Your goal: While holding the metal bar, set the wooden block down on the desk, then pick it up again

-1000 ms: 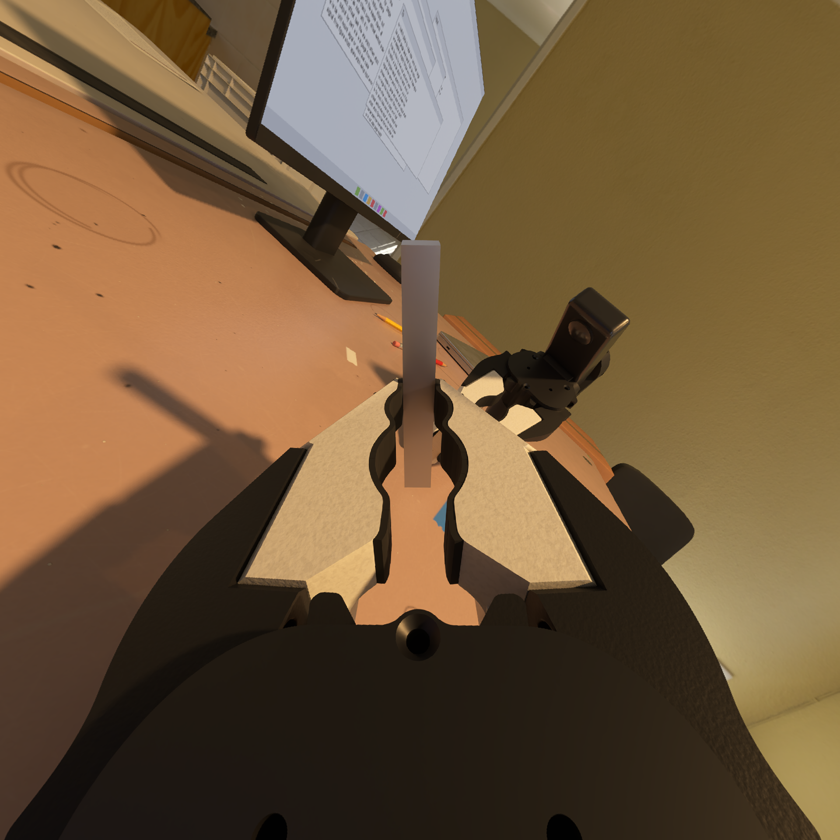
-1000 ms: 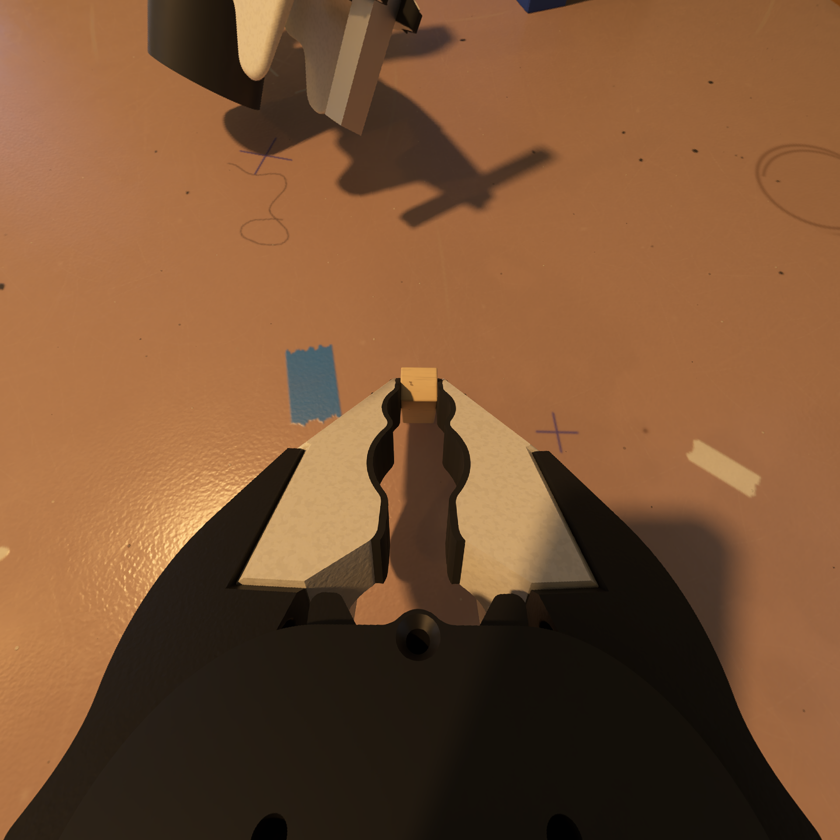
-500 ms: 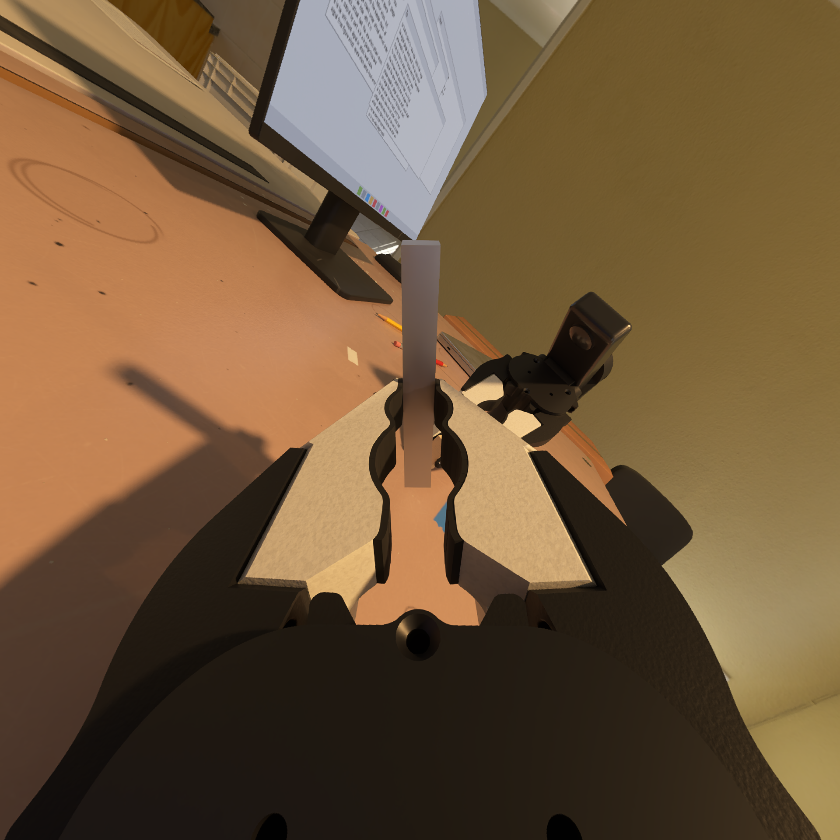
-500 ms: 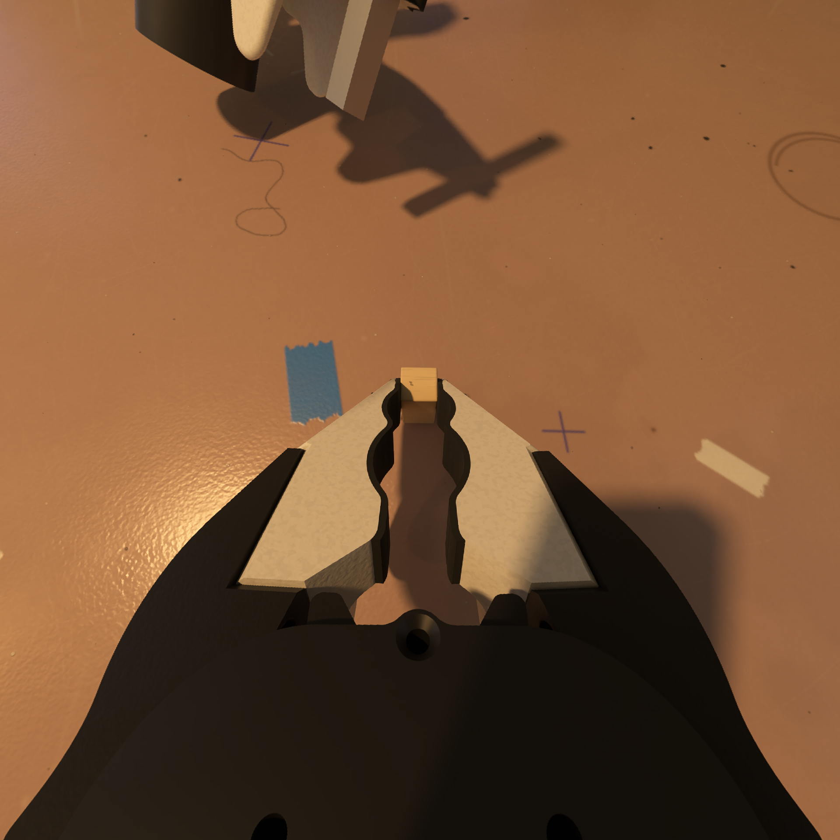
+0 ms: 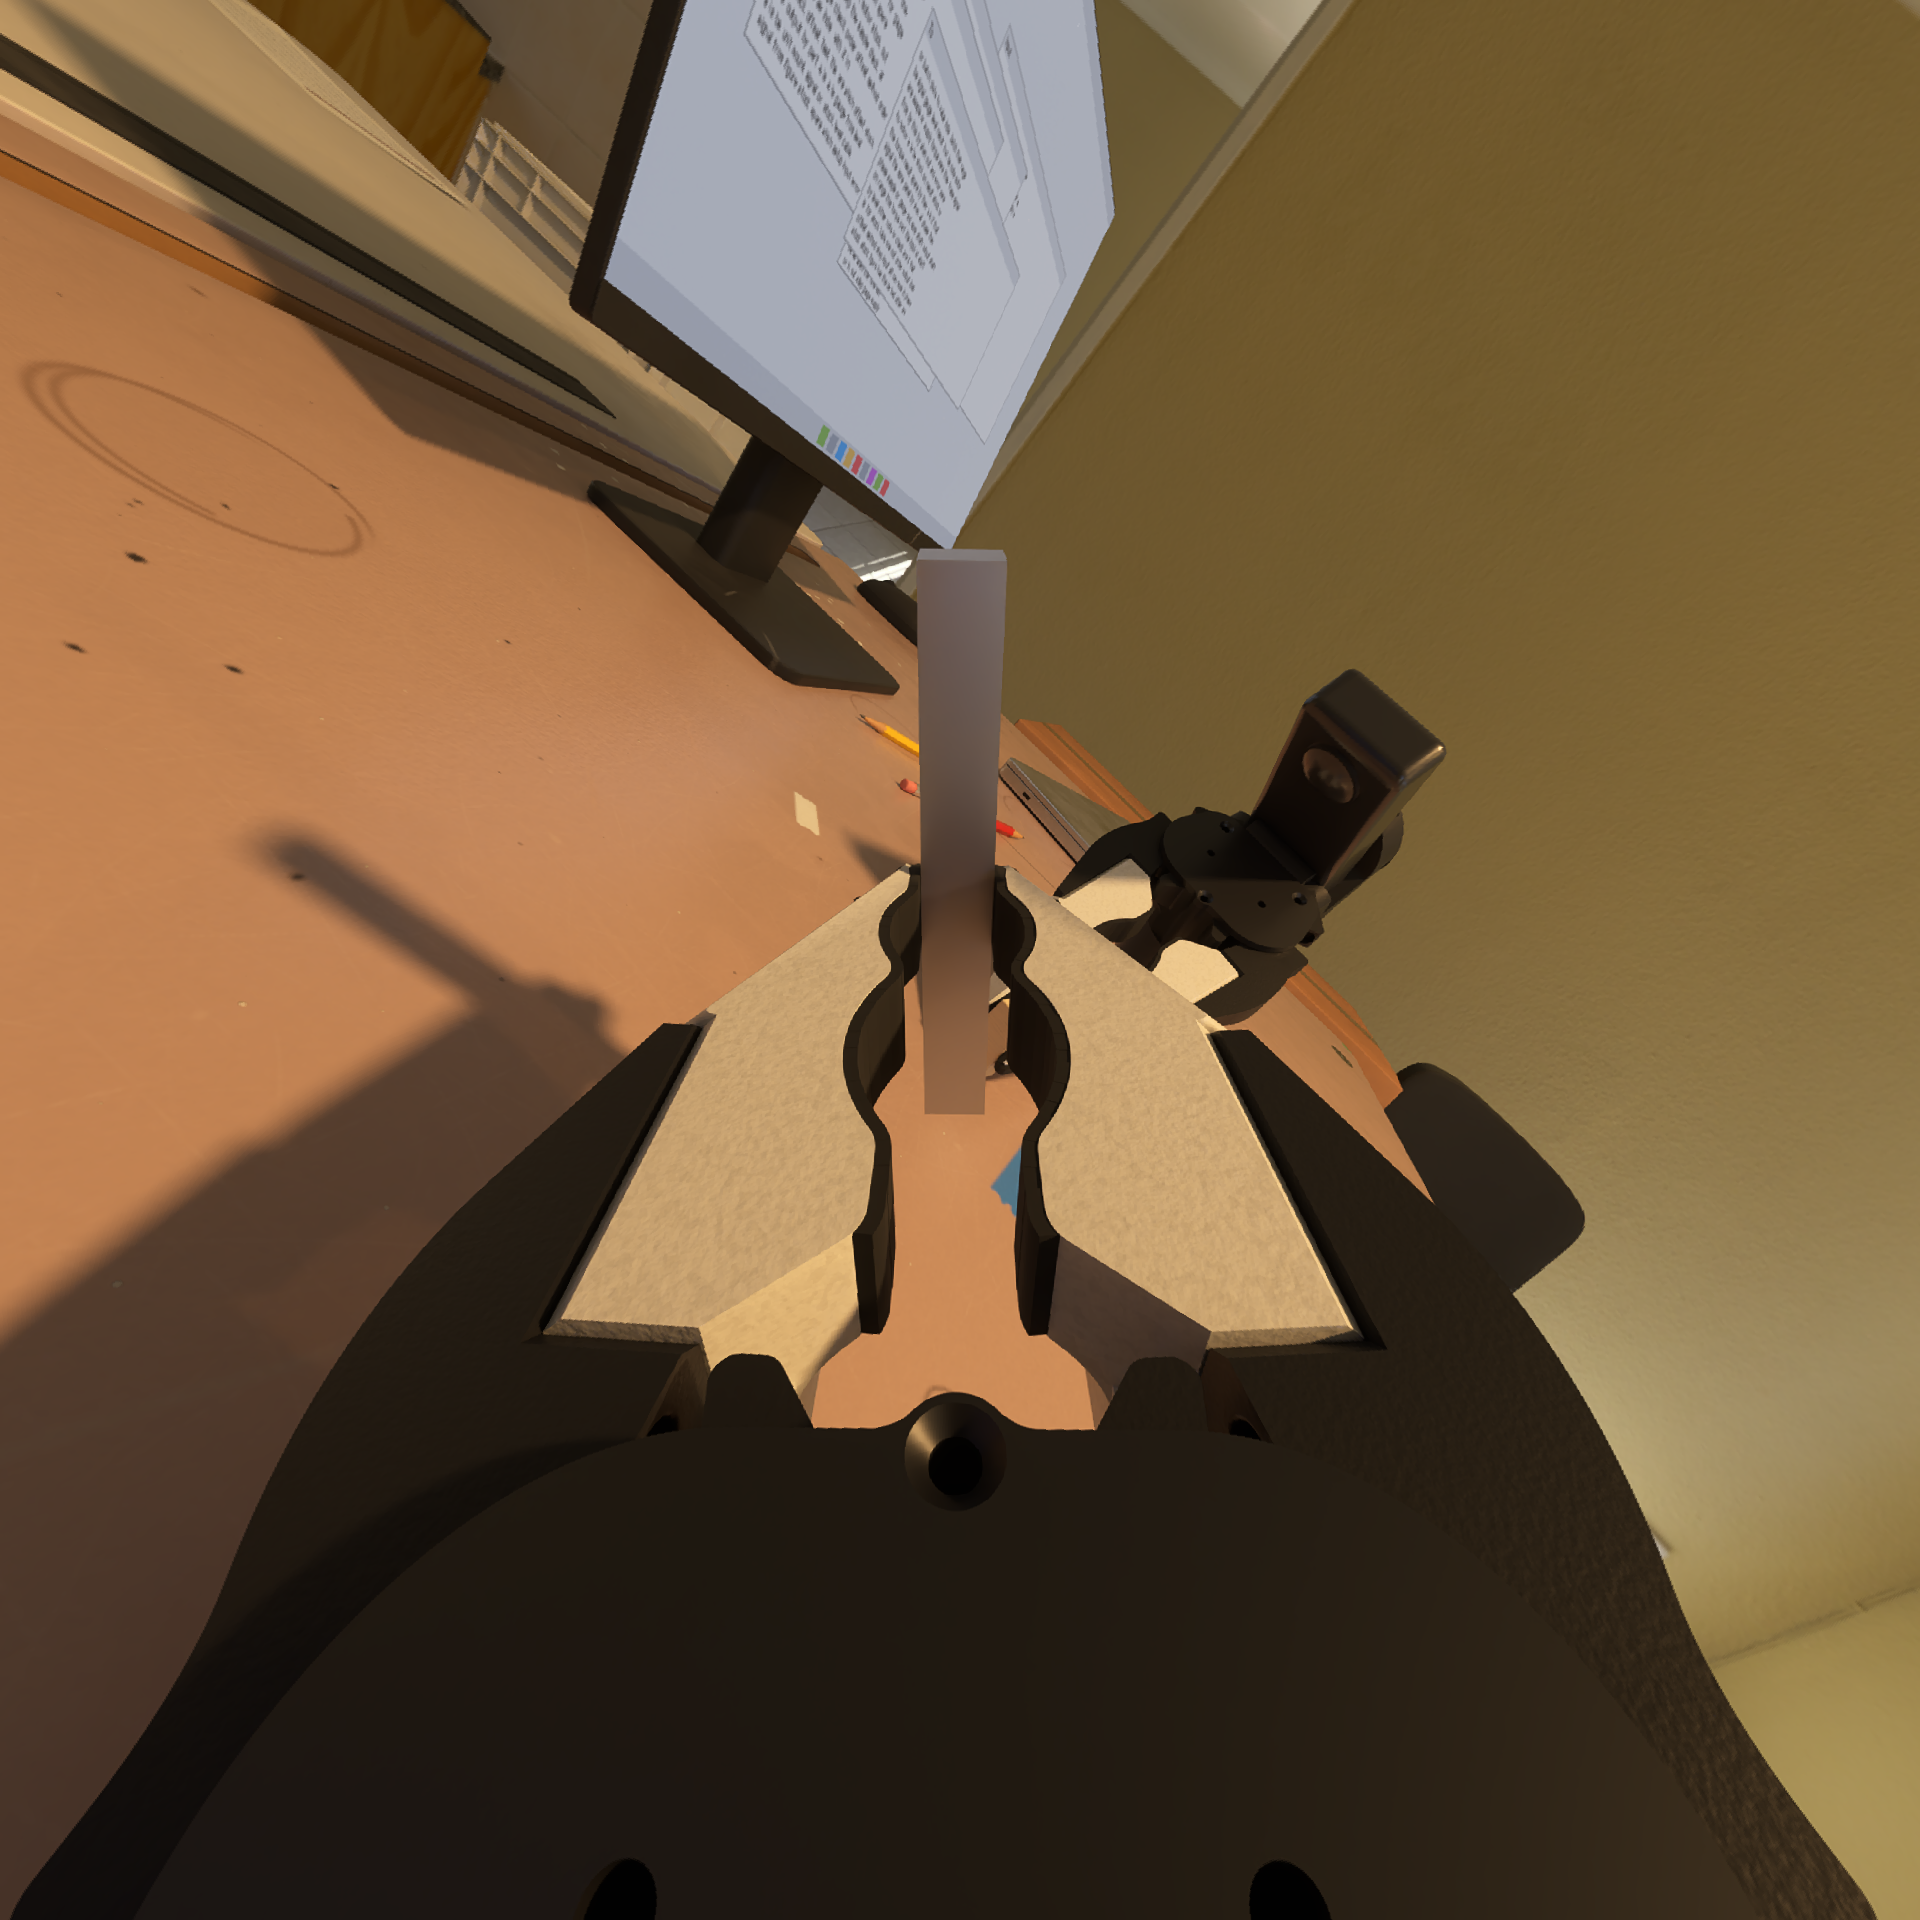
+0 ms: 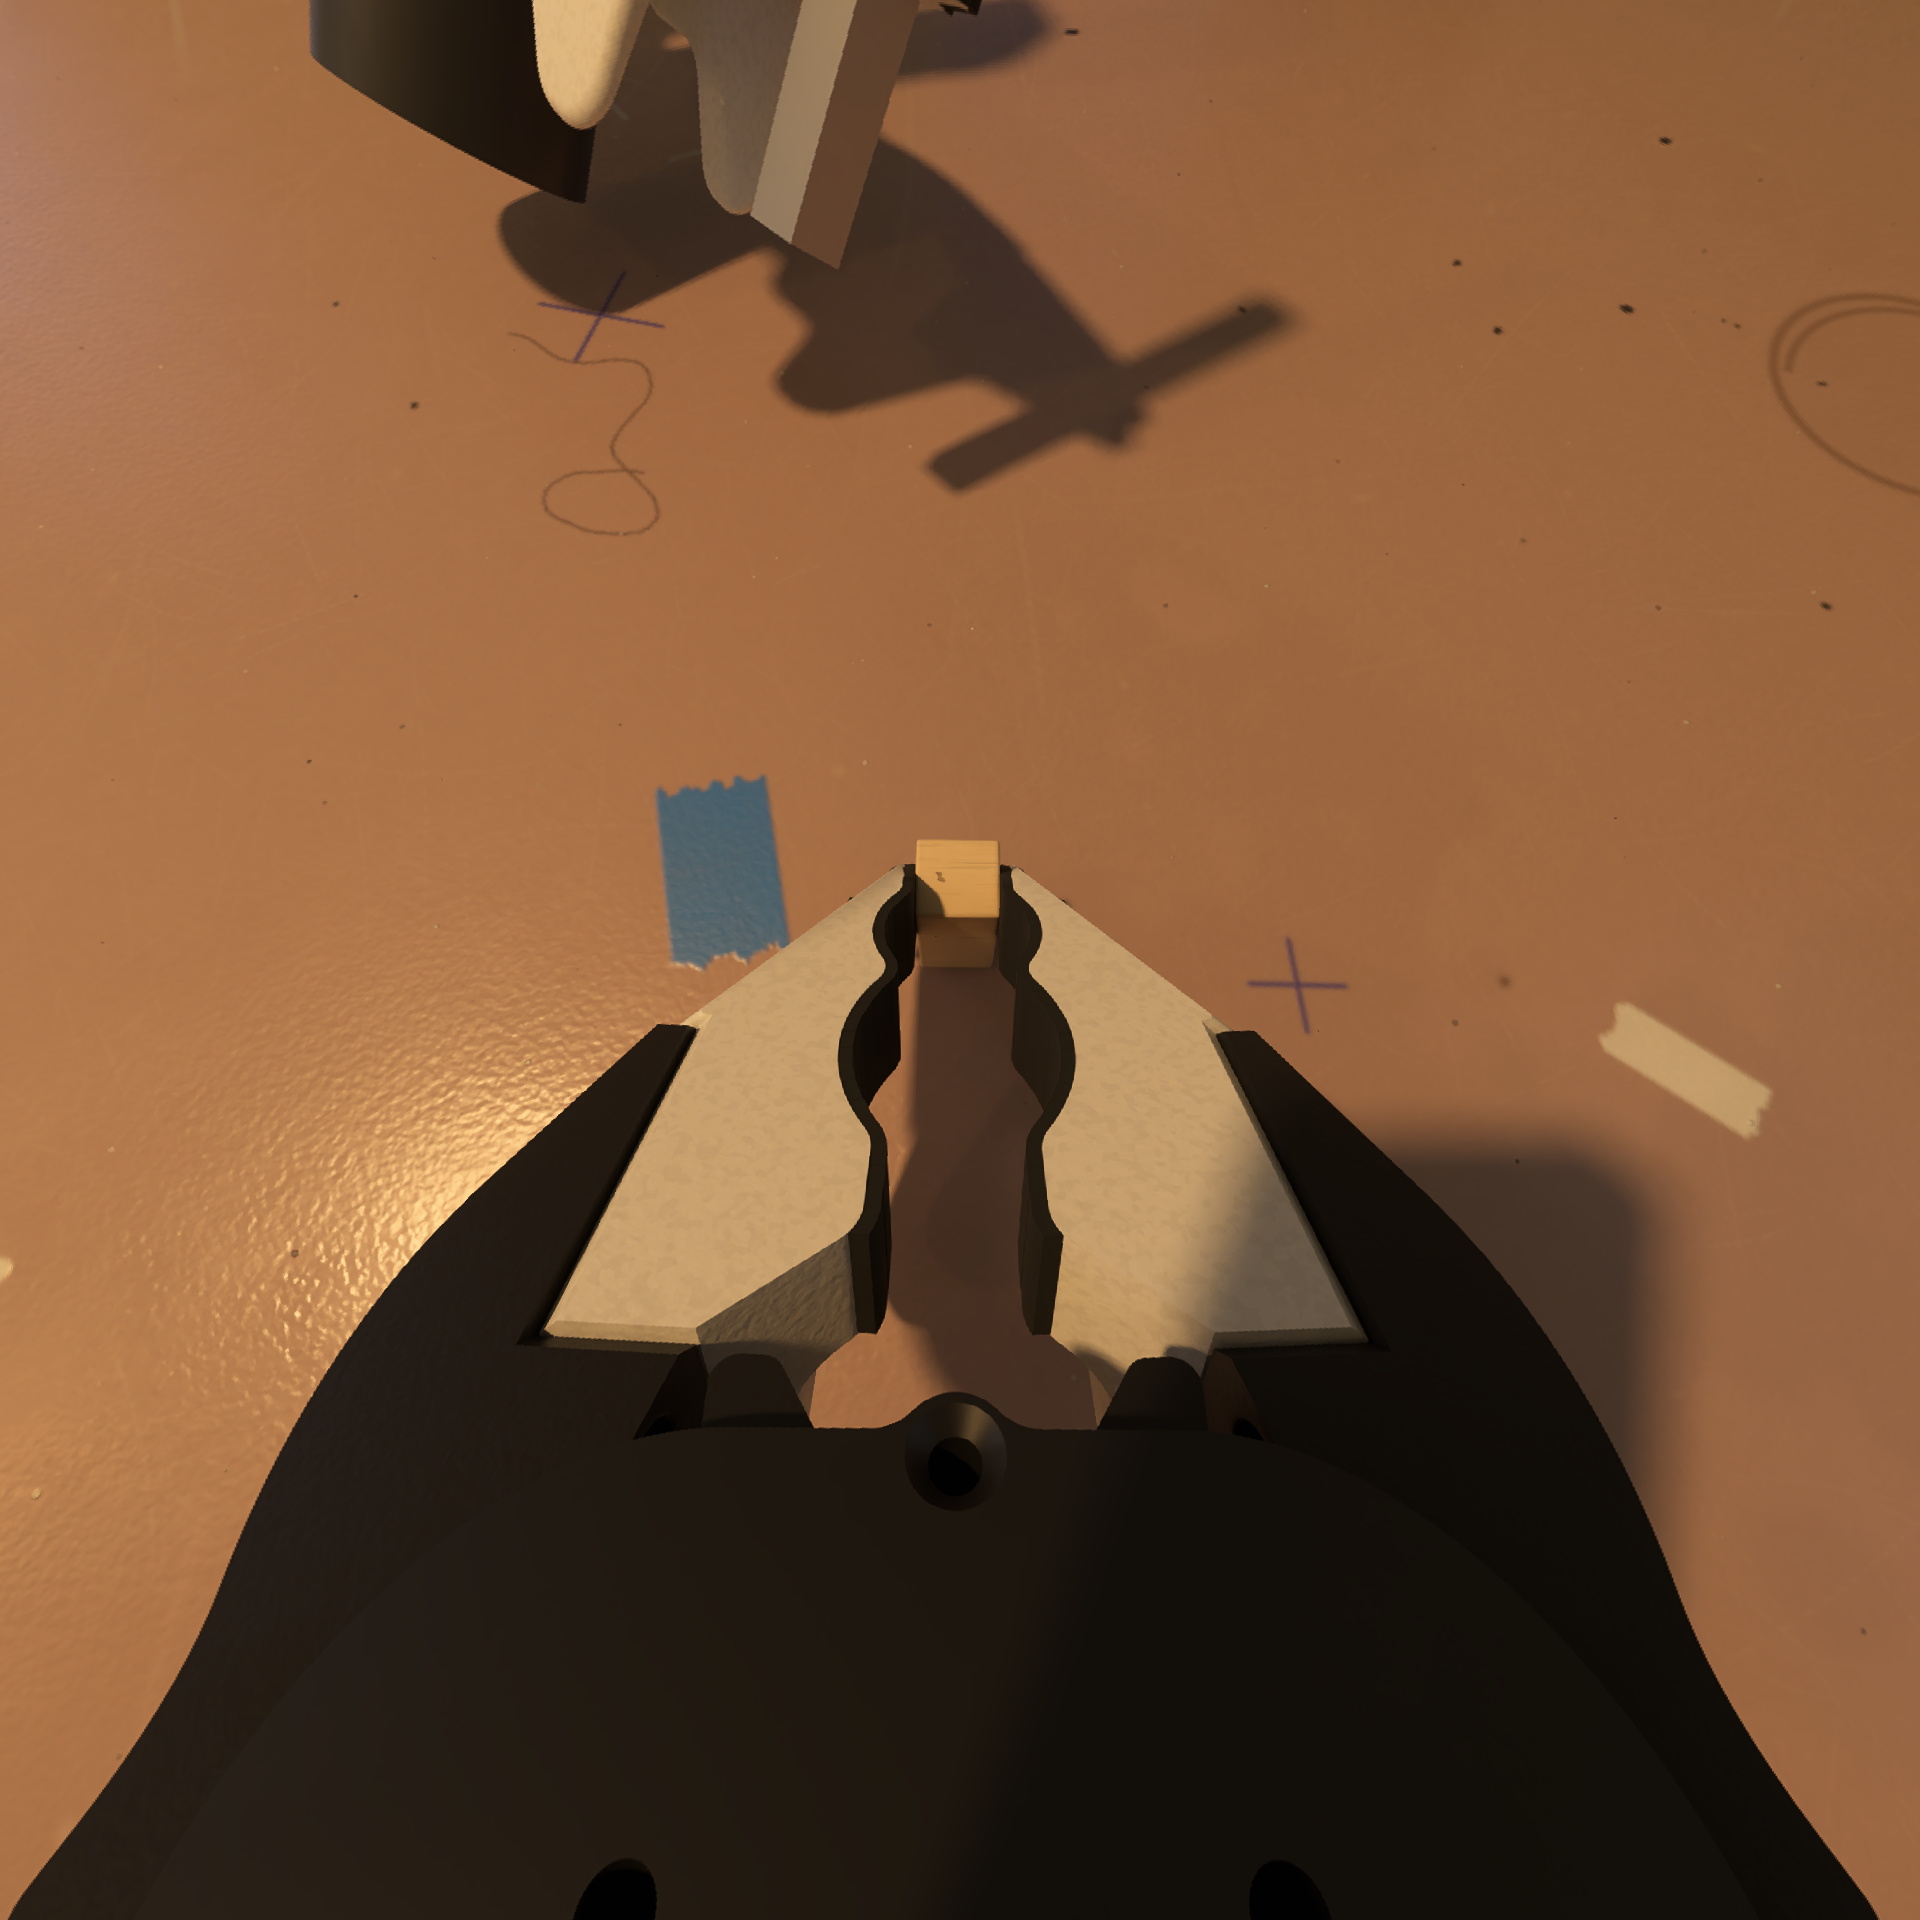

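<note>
My left gripper (image 5: 958, 904) is shut on a flat grey metal bar (image 5: 959, 748) that sticks out past its fingertips, above the brown desk (image 5: 416, 831). My right gripper (image 6: 956, 894) is shut on a small light wooden block (image 6: 957, 902) held at its fingertips, close above the desk (image 6: 1247, 675). In the left wrist view the right gripper (image 5: 1174, 935) shows to the right near the desk edge. In the right wrist view the left gripper (image 6: 727, 114) with the bar (image 6: 821, 135) shows at the top.
A monitor (image 5: 852, 208) on a black stand (image 5: 748, 592) sits at the back, with pencils (image 5: 888, 734) near it. Blue tape (image 6: 719, 871), a pale tape strip (image 6: 1683, 1070), pen crosses (image 6: 1297, 983) and a ring stain (image 6: 1849, 384) mark the desk.
The right gripper has drifted slightly with the block still held; the desk marks slid a little in its view. The left gripper holds the bar steady.
</note>
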Motion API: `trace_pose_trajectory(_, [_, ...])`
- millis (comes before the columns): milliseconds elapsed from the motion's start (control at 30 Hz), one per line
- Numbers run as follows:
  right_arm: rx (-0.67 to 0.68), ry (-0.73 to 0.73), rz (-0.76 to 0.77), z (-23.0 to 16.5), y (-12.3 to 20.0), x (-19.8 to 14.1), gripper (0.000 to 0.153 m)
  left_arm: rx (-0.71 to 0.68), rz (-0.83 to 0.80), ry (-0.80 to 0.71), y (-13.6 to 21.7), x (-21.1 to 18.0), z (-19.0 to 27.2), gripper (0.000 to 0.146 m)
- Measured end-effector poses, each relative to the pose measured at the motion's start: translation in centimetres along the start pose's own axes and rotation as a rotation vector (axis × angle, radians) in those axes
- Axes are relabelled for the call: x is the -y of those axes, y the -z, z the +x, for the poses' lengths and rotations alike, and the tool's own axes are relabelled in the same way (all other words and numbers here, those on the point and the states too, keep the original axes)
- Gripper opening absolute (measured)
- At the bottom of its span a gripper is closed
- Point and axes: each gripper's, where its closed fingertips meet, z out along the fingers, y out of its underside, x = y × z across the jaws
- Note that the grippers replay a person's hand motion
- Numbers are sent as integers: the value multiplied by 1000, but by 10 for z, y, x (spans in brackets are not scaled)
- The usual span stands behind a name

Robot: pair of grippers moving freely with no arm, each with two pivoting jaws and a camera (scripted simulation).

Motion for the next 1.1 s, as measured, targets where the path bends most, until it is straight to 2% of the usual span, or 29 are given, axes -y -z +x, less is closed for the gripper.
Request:
trace_pose_trajectory(400, [18,11,31,-1,4,2,14,1,0,1,0,0,0,12])
trace_pose_trajectory(433, [21,21,32,-1,4,1,17,1,0,2,0,0,0,12])
trace_pose_trajectory(467, [21,32,32,-1,5,1,33,1,0,2,0,0,0,12])
trace_pose_trajectory(500, [21,44,34,0,6,1,40,0,0,2,0,0,0,12])
trace_pose_trajectory(800, [39,170,142,14,29,16,54,-3,8,7,1,1,-1,12])
trace_pose_trajectory(1100, [303,262,60,2,15,16,53,-4,14,0,1,2,0,12])
